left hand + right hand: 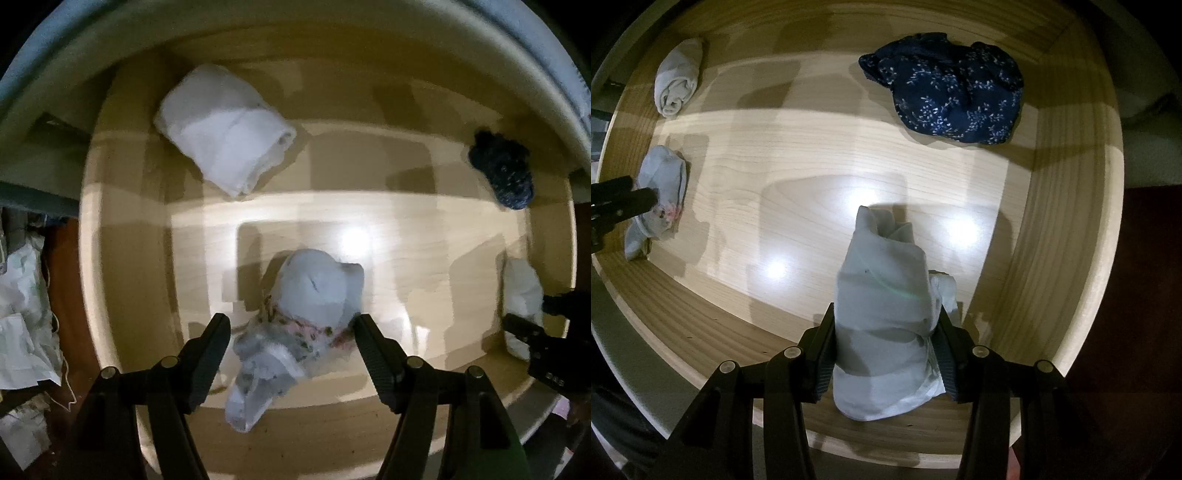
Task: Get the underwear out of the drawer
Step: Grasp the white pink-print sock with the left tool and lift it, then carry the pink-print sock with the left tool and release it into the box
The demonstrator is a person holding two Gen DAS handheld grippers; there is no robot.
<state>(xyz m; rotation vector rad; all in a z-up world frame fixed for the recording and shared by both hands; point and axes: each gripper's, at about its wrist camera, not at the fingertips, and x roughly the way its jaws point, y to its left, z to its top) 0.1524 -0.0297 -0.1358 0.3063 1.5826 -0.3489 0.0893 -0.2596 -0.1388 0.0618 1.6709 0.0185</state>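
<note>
Four bundles of underwear lie in the wooden drawer, so as far as the pictures show none has left it yet. The pale rolled bundle near the front right stands between the fingers of the right gripper, whose pads press on both its sides; it appears clamped and ready to lift, though it seems to rest on the drawer floor. The grey bundle with a pink flowered trim lies near the front wall, with the left gripper straddling it; those jaws stand apart, one fingertip just beside the cloth and the other clear of it, so nothing is gripped there. Farther back sit a white rolled bundle at the left and a dark blue flowered bundle at the right, both untouched. Counted: four bundles, two grippers, one drawer. By this reading the task has barely begun: one piece is seized, one is about to be, and two remain.
</note>
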